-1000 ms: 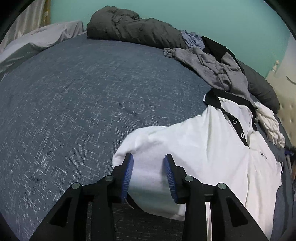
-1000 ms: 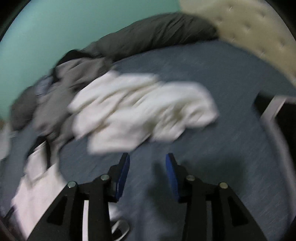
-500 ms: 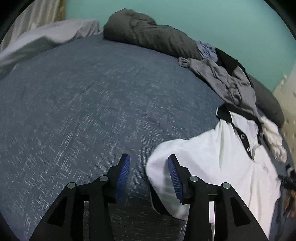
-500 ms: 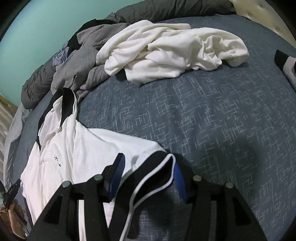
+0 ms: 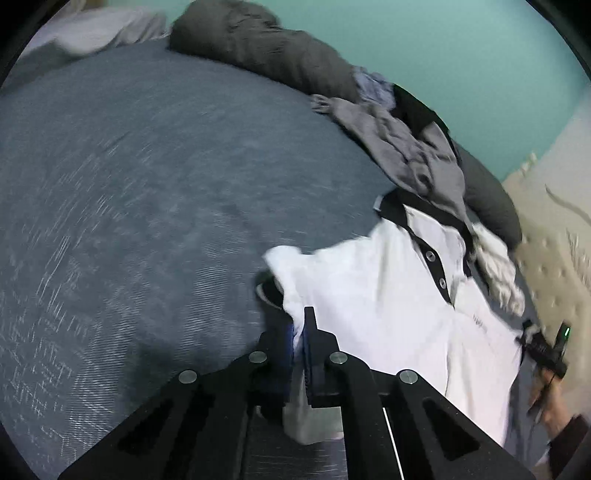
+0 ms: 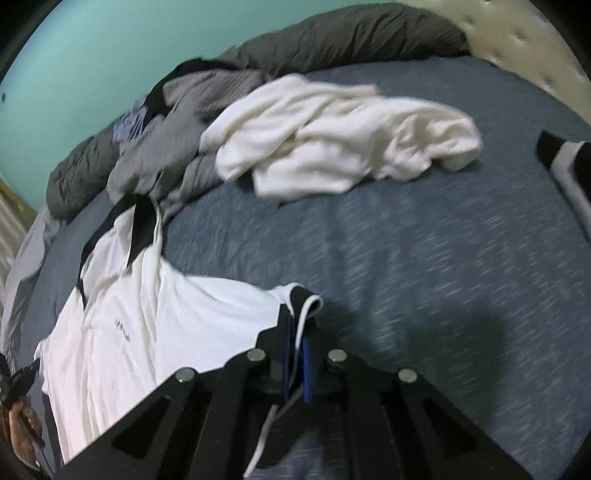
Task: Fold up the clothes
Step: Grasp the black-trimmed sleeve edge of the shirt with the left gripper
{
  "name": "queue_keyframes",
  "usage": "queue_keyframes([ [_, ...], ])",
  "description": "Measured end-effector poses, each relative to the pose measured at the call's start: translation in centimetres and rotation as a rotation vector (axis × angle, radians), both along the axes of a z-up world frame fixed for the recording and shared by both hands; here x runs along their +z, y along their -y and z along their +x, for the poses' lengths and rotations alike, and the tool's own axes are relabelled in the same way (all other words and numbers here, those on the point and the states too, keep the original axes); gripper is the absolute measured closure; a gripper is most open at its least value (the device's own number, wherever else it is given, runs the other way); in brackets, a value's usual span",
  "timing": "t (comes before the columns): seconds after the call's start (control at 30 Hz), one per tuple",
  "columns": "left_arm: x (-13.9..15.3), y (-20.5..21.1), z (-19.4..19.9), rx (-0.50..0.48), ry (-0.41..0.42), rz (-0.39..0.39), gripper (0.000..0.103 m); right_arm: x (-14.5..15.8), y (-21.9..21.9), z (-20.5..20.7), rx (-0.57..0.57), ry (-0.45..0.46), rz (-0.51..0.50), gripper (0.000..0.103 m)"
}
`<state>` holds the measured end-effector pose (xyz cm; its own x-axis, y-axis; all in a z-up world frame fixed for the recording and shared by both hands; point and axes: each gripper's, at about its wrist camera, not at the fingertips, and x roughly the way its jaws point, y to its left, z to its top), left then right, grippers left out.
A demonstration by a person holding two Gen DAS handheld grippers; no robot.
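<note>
A white polo shirt [image 5: 388, 295] with a black collar and button placket lies face up on the blue-grey bedspread [image 5: 147, 203]. My left gripper [image 5: 300, 332] is shut on one sleeve of the shirt, with white cloth pinched between its blue pads. In the right wrist view the same shirt [image 6: 147, 314] spreads to the left, and my right gripper [image 6: 295, 343] is shut on the other sleeve's black-and-white cuff [image 6: 304, 301]. The shirt's lower half is hidden below both views.
A pile of grey clothes [image 5: 406, 147] and a dark grey duvet [image 5: 266, 48] lie along the teal wall. A crumpled cream garment [image 6: 332, 140] rests further up the bed [image 6: 406, 258]. A tufted beige headboard [image 6: 517, 33] stands beyond. A hand [image 5: 550, 391] holds the other gripper.
Both grippers went from open to shut, each pinching a sleeve of the white polo. The left one shifted onto the sleeve edge; the right one swung from the cream garment to the cuff.
</note>
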<state>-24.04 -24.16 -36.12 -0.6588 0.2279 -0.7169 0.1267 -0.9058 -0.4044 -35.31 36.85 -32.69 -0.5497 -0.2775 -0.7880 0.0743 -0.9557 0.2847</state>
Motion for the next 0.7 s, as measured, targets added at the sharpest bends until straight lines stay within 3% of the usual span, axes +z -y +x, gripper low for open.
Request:
queue_keyframes([
  [0.17, -0.2, -5.7, -0.9, -0.158, 0.018, -0.055, 0.099, -0.3, -0.9, 0.6, -0.023, 0.018, 0.055, 0.099],
  [0.23, -0.3, -6.7, -1.1, -0.178, 0.018, -0.061, 0.098, -0.8, -1.1, 0.8, -0.036, 0.033, 0.081, 0.096],
  [0.3, 0.0, -6.2, -1.0, -0.156, 0.006, -0.039, 0.097, -0.4, -1.0, 1.4, -0.062, 0.014, 0.097, 0.088],
  [0.37, 0.7, -5.1, -0.8, -0.121, -0.012, -0.005, 0.088, 0.4, -0.8, 2.2, -0.087, -0.023, 0.114, 0.077],
  [0.4, 1.2, -4.4, -0.7, -0.097, -0.026, 0.015, 0.077, 1.1, -0.6, 2.8, -0.092, -0.05, 0.126, 0.066],
  [0.43, 1.7, -3.6, -0.6, -0.072, -0.041, 0.03, 0.07, 1.7, -0.4, 3.6, -0.094, -0.077, 0.131, 0.063],
  [0.57, 3.1, -1.2, 0.8, -0.004, -0.083, 0.004, 0.069, 3.5, 0.1, 6.9, -0.111, -0.15, 0.102, 0.063],
  [0.7, 2.4, 0.0, 0.8, 0.051, -0.047, -0.051, 0.069, 4.2, -0.1, 9.9, -0.163, -0.184, 0.054, 0.063],
])
